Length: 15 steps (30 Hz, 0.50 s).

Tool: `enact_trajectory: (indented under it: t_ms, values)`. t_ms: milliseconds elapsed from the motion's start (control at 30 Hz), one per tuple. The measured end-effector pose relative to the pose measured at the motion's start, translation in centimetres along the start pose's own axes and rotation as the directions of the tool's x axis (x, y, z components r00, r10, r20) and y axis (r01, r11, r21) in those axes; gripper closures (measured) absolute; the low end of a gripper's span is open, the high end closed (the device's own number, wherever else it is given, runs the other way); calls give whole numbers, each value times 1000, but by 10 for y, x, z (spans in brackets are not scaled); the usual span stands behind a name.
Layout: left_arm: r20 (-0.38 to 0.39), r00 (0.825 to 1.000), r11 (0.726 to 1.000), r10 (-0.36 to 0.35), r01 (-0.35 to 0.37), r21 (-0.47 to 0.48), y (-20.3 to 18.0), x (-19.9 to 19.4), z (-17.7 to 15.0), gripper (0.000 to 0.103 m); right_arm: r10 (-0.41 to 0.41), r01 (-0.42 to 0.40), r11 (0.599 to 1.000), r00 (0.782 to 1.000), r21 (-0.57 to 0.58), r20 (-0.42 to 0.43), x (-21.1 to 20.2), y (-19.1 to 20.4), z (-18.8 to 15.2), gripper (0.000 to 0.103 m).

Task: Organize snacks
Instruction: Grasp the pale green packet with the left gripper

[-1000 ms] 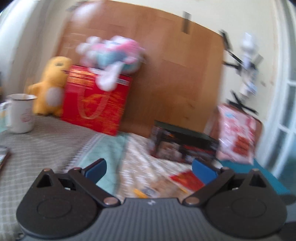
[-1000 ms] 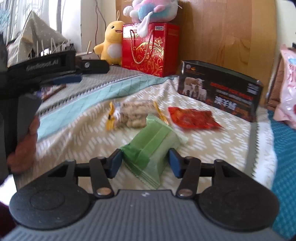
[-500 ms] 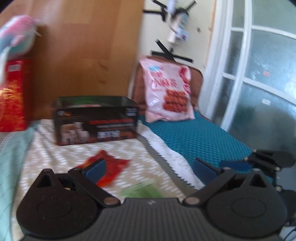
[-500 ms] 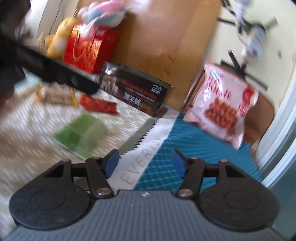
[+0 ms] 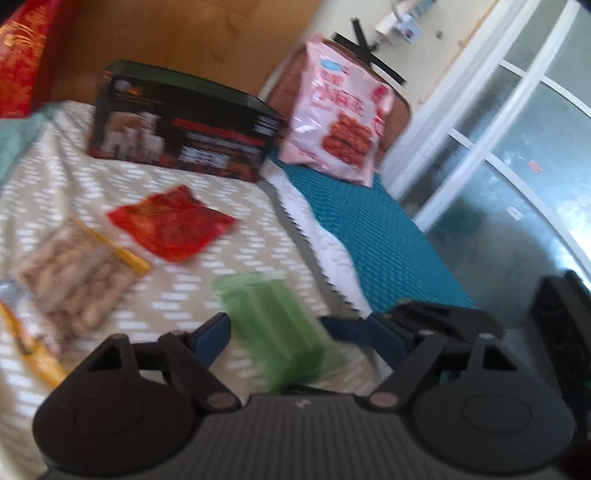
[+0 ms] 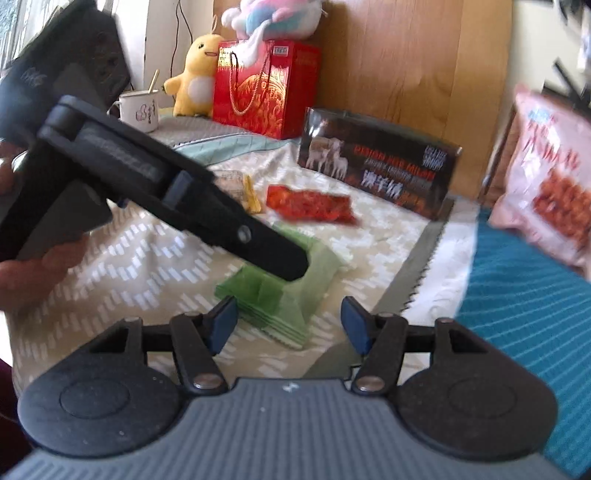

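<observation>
On black box (image 6: 376,162): "MILAN" (blurred).

wafer pack (image 5: 277,325) lies before jerky packet (image 5: 171,223).

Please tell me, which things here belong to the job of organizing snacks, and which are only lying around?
For the job: green packet, between the left gripper's open jaws, which have just been closing; red packet; peanut bag; pink snack bag; black box.

Only lying around: yellow plush, pastel plush, red gift bag, mug.
</observation>
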<state>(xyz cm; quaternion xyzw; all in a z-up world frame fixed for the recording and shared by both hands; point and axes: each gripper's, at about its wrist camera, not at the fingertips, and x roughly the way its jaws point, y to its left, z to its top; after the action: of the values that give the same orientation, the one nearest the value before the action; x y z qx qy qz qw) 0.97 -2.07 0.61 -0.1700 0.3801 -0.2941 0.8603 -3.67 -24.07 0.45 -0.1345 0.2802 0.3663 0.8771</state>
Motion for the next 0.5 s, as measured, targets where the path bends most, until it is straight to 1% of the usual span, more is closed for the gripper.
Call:
enact_trajectory:
  t_ms: [33, 67, 133, 167, 200, 233, 267, 300, 333, 367, 400, 433, 467, 500]
  values:
    - [5, 1000, 1000, -2, 2, 2, -1, 0, 0, 22, 37, -37, 999, 999, 30, 0, 2, -3, 1, 51]
    - [15, 1000, 1000, 1, -1, 12, -4, -1, 2, 22, 34, -34, 999, 999, 33, 4, 3, -2, 3, 55]
    - [53, 999, 999, -3, 1, 36, -9, -8, 11, 24, -8, 8, 1000, 1000, -5, 12, 4, 8, 7, 66]
    - [76, 997, 999, -12, 8, 47, -12, -13, 18, 27, -8, 8, 1000, 1000, -8, 29, 4, 10, 9, 76]
    - [84, 995, 997, -61, 57, 55, -12, -16, 26, 33, 0, 0, 1000, 999, 0, 46, 2, 12, 12, 89]
    - [75, 989, 991, -127, 123, 50, -13, -16, 36, 33, 14, -14, 1000, 997, 5, 71, 0, 10, 17, 100]
    - [77, 986, 988, -147, 144, 52, -14, -16, 45, 33, 18, -19, 1000, 995, 2, 100, -1, 10, 23, 100]
    - [90, 988, 990, -127, 120, 71, -17, -16, 53, 33, -7, 8, 1000, 991, -13, 134, -1, 11, 32, 100]
    - [107, 990, 991, -96, 85, 101, -20, -15, 62, 33, -44, 50, 998, 986, -34, 163, 1, 12, 40, 100]
    - [126, 989, 992, -74, 60, 111, -19, -17, 69, 33, -76, 88, 995, 979, -53, 188, 4, 12, 49, 100]
    - [148, 987, 994, -63, 49, 96, -14, -21, 76, 31, -91, 105, 993, 977, -60, 194, 9, 9, 56, 100]
    - [169, 984, 996, -63, 52, 70, -7, -27, 82, 29, -88, 100, 993, 978, -56, 187, 14, 5, 62, 100]
    - [186, 981, 998, -58, 50, 47, 1, -33, 84, 23, -84, 95, 994, 979, -48, 186, 15, 1, 64, 98]
    - [200, 979, 999, -42, 37, 27, 9, -39, 84, 13, -81, 91, 995, 979, -42, 186, 15, -4, 62, 94]
